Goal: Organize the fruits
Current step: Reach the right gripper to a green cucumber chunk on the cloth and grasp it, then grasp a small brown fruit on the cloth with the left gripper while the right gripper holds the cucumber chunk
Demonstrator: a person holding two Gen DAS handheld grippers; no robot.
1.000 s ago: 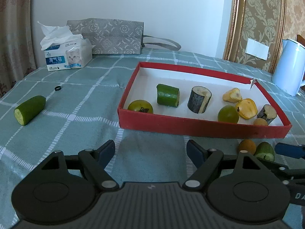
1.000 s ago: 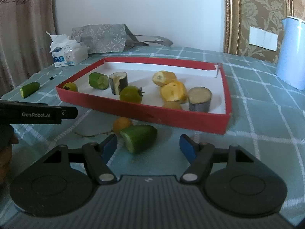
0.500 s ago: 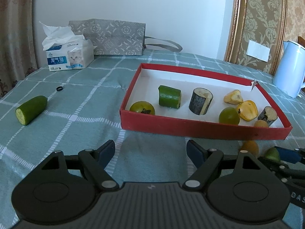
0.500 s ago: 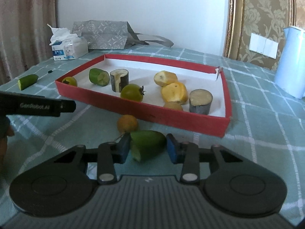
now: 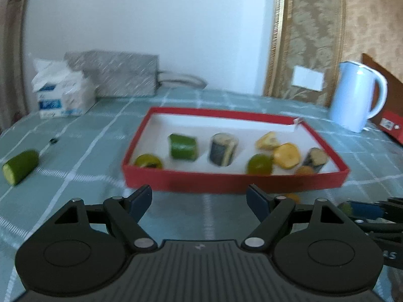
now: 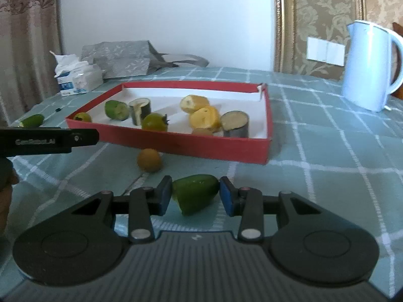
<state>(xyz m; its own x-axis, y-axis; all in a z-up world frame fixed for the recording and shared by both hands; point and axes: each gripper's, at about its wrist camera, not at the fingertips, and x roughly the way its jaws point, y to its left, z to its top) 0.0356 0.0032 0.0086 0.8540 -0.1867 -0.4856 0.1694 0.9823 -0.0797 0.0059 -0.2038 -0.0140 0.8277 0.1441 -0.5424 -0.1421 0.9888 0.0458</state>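
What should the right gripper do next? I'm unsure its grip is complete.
Probably carry it forward over the red cardboard tray's front wall. The right gripper is shut on the green cucumber end piece, both blue pads against its sides, the tray just ahead.

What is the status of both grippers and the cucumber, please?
Right gripper shut on cucumber piece, short of the red tray. Left gripper open, empty. Small orange fruit between cucumber and tray.

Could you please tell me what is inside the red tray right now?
Inside the red tray lie a green cucumber piece, two dark eggplant chunks, two green tomatoes, yellow fruit pieces and a small brownish fruit, partly hidden by the near wall.
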